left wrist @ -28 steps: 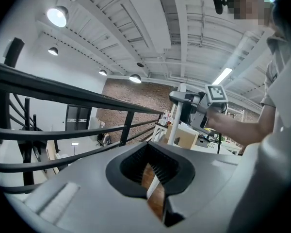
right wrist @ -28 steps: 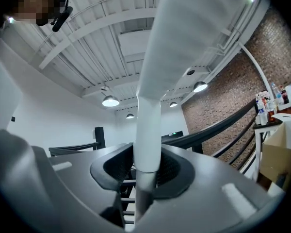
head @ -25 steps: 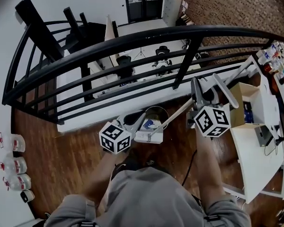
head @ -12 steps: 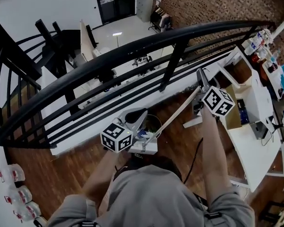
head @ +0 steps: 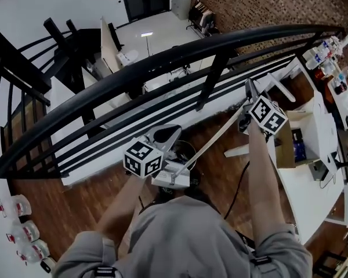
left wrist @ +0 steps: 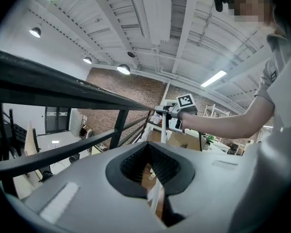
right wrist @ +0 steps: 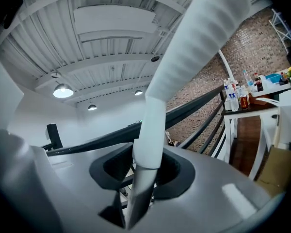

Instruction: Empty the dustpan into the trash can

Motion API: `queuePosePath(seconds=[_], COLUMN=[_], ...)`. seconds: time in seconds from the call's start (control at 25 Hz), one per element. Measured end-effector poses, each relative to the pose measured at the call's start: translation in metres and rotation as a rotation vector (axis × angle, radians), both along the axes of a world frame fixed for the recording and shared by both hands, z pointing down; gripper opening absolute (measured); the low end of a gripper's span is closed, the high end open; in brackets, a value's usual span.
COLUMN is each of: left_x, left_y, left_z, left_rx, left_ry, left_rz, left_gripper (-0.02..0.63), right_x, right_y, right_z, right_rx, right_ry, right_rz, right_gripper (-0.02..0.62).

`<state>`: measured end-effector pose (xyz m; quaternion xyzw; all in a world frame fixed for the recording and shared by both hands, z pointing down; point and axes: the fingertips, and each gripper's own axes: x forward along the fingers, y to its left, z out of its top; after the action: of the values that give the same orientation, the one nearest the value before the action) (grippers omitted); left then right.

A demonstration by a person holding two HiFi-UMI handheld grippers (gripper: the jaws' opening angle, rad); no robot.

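A white dustpan point(head: 171, 177) with a long pole handle point(head: 211, 141) hangs low in front of me, by the round black trash can point(head: 192, 147). The pan covers part of the can. My right gripper point(head: 247, 100) is shut on the top of the handle, near the railing. In the right gripper view the thick white grip point(right wrist: 194, 42) runs between the right gripper's point(right wrist: 143, 174) pads. My left gripper point(head: 173, 133) is above the can with its jaws slightly apart and nothing between them. In the left gripper view the left gripper point(left wrist: 150, 169) looks toward the right gripper point(left wrist: 169, 113).
A black curved railing point(head: 162, 62) crosses just beyond the can, with a lower floor behind it. At the right stand a white table point(head: 313, 184) and an open cardboard box point(head: 285, 143). Bottles point(head: 23, 245) sit at the far left. A black cable point(head: 239, 187) lies on the wooden floor.
My right gripper has swung the top of the handle up and to the right, toward the railing. The pan has slid in under my left gripper. The left gripper has shifted a little.
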<state>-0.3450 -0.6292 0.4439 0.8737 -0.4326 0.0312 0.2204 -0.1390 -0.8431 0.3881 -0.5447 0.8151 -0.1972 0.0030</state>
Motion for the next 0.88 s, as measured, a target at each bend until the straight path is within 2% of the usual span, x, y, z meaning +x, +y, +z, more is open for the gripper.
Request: queuePosePath(seconds=[0.16, 0.4, 0.64, 0.88], left_x=[0.008, 0.013, 0.013, 0.010], left_y=[-0.012, -0.018, -0.005, 0.021], left_z=[0.001, 0.002, 0.001, -0.010], left_rx=[-0.007, -0.010, -0.003, 0.027], left_ry=[-0.008, -0.005, 0.010, 0.036], left_rz=[-0.013, -0.020, -0.001, 0.054], left_gripper=[0.006, 0.006, 0.006, 0.006], right_x=[0.007, -0.005, -0.013, -0.024], right_y=[-0.018, -0.017, 0.007, 0.057], right_z=[0.009, 0.006, -0.006, -0.028], right_rx=[-0.019, -0.011, 0.011, 0.062], right_ry=[-0.003, -0.024, -0.022, 0.005], right_rz=[0.012, -0.037, -0.041, -0.036], right_gripper=[0.114, 0.115, 0.115, 0.117])
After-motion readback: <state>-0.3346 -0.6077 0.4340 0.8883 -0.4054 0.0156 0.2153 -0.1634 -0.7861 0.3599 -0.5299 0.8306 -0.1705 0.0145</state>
